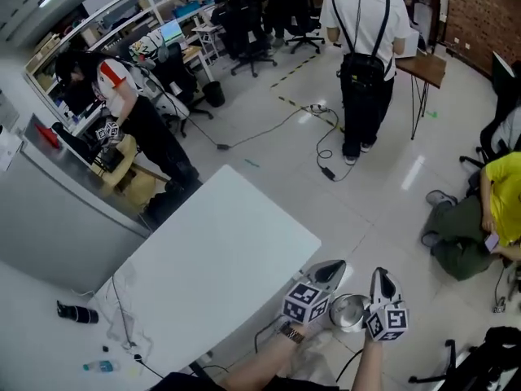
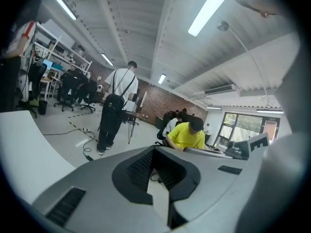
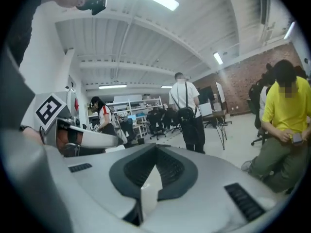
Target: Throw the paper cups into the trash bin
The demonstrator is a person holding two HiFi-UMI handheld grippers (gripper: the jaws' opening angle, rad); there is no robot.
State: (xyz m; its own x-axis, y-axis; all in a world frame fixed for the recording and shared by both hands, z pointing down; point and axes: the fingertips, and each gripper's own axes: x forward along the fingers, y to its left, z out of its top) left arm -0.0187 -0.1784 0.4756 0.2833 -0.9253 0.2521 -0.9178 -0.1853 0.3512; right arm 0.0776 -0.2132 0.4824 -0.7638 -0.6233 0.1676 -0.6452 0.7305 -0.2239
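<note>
Place: open office-lab.
Signs: desks [image 1: 192, 52], monitors [image 1: 171, 31], swivel chairs [image 1: 248, 39], floor cables [image 1: 319, 107].
Shell: brick wall [image 1: 480, 6] — tube lights [image 2: 206, 13] overhead.

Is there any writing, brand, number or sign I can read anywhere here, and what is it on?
No text can be read in any of these views.
Marker cubes: black-and-white square patterns only, no letters or numbers.
Plastic bottle on the floor: label too small to read.
Monitor screen at the far desks: too small to read.
</note>
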